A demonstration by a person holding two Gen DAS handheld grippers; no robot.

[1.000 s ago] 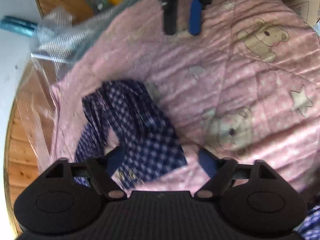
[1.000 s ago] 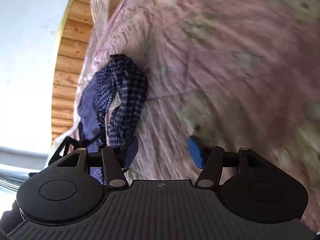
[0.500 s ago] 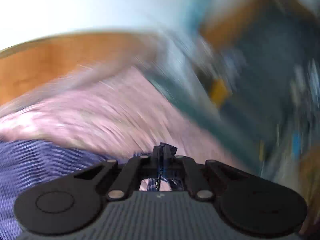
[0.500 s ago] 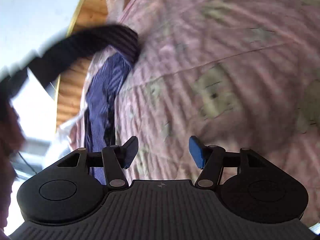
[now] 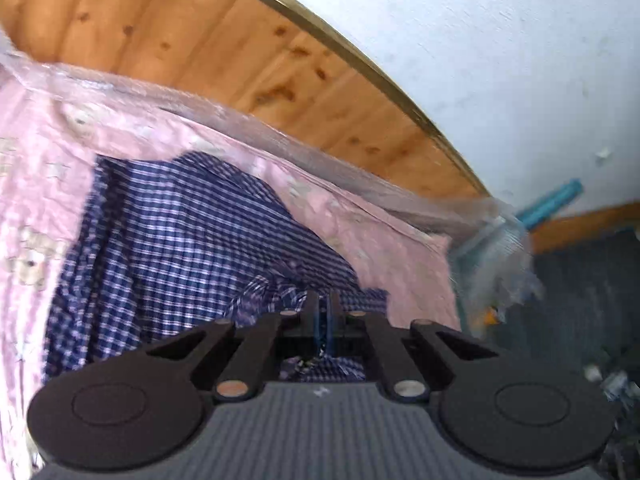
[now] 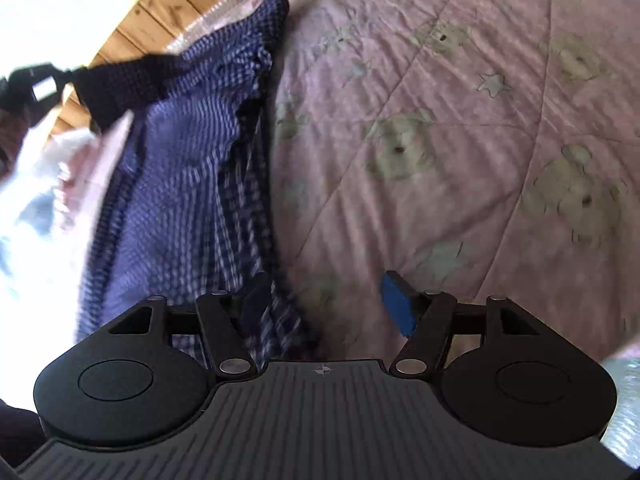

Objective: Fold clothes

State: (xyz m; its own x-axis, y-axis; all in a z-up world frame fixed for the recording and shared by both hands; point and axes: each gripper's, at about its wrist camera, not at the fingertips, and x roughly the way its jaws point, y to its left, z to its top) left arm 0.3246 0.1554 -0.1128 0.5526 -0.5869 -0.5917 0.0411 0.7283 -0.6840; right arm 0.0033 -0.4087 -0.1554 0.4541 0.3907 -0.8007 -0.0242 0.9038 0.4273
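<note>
A blue and white checked garment (image 5: 180,240) lies stretched over the pink quilt (image 5: 36,152). My left gripper (image 5: 323,308) is shut on a bunched edge of it, and the cloth runs from the pads away to the left. In the right wrist view the same checked garment (image 6: 180,168) hangs long and narrow at the left of the quilt (image 6: 460,120). My right gripper (image 6: 324,300) has its jaws opening; its left fingertip (image 6: 256,296) is over the garment's lower edge, its blue right fingertip (image 6: 396,304) over bare quilt, pressing nothing.
A wooden headboard (image 5: 200,40) and a white wall (image 5: 500,60) stand behind the quilt. Clear plastic wrap (image 5: 400,188) lines the bed's edge. A dark strap (image 6: 120,84) and the other hand's gear cross the upper left of the right wrist view.
My left gripper went from open over the garment to shut on its edge, then rolled and swung away, pulling the cloth out long. My right gripper moved along the garment's lower edge, jaws widening.
</note>
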